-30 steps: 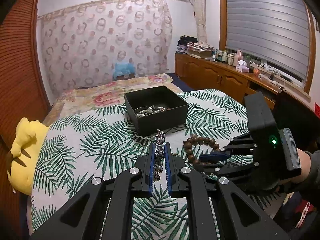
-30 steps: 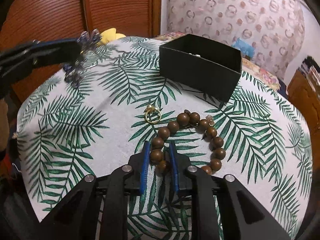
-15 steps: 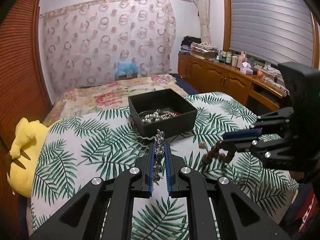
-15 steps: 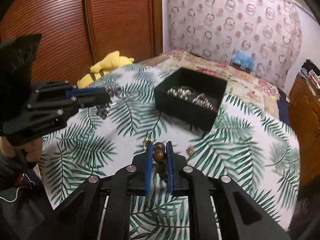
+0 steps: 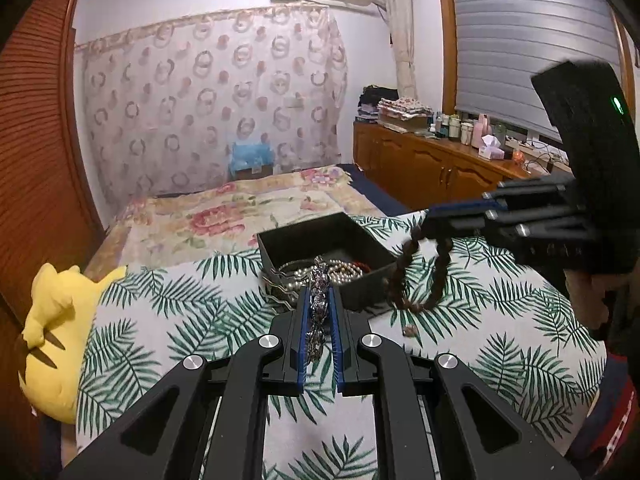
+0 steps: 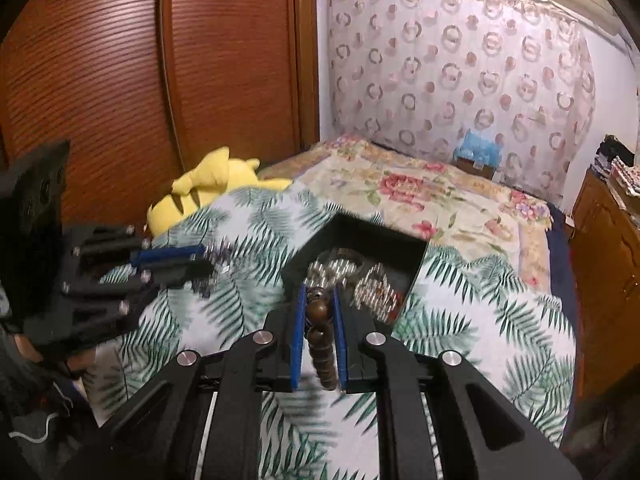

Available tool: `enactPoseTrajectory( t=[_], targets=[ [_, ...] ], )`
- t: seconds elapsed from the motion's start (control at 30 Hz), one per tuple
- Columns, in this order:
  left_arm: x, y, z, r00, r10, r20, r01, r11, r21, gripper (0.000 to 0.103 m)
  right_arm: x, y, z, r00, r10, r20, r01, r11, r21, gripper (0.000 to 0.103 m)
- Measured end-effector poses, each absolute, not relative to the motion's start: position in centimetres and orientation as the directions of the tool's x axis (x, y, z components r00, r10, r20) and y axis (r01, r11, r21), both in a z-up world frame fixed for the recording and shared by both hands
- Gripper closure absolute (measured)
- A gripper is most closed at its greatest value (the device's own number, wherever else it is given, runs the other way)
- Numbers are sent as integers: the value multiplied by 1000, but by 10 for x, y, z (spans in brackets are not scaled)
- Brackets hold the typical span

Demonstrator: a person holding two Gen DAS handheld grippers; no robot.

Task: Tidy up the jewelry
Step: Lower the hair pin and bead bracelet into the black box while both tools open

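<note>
A black open box [image 5: 362, 242] stands on the palm-leaf cloth and holds several pearl and silver pieces [image 5: 340, 270]; it also shows in the right wrist view [image 6: 408, 240]. My left gripper [image 5: 319, 294] is shut on a silver crystal bracelet [image 5: 318, 312], held above the cloth just in front of the box. My right gripper [image 6: 317, 290] is shut on a brown wooden bead bracelet [image 6: 318, 336], which hangs in a loop [image 5: 416, 276] in the air at the box's right front corner.
A small earring-like piece [image 5: 409, 330] lies on the leaf cloth [image 5: 500, 320] near the box. A yellow plush toy [image 5: 56, 328] lies at the left edge. A floral bedspread [image 5: 240, 212] lies behind, with wooden cabinets [image 5: 432, 168] to the right.
Both grippers rose and moved toward the box. The right gripper lifted the bead bracelet off the cloth and carried it to the box's corner.
</note>
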State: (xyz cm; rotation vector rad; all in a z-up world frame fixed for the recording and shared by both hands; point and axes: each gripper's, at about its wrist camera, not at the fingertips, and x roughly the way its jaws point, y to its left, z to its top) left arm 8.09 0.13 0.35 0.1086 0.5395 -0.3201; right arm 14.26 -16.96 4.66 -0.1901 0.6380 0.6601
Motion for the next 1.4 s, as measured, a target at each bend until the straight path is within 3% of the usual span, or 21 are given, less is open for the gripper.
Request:
enactPoseTrajectory(
  t=[0.27,0.63,0.93,1.4],
  targets=[
    [95,-2,10,812,-269,-518,329,944,25,95,191,-157,55,642,471,-605,-577,817,23,88],
    [108,-8,14,812,-262,-522,332,942,42,95,244,-147,16,617,437,-655,-524,849,74,88],
    [133,-17,22,813,-249,-527,331,942,65,95,245,-167,22,642,449,-622,-495,862,112,87],
    [176,-57,19,799,-225,-557,350,928,128,94,223,-226,-12,652,376,-658,-435,897,81,87]
  ],
)
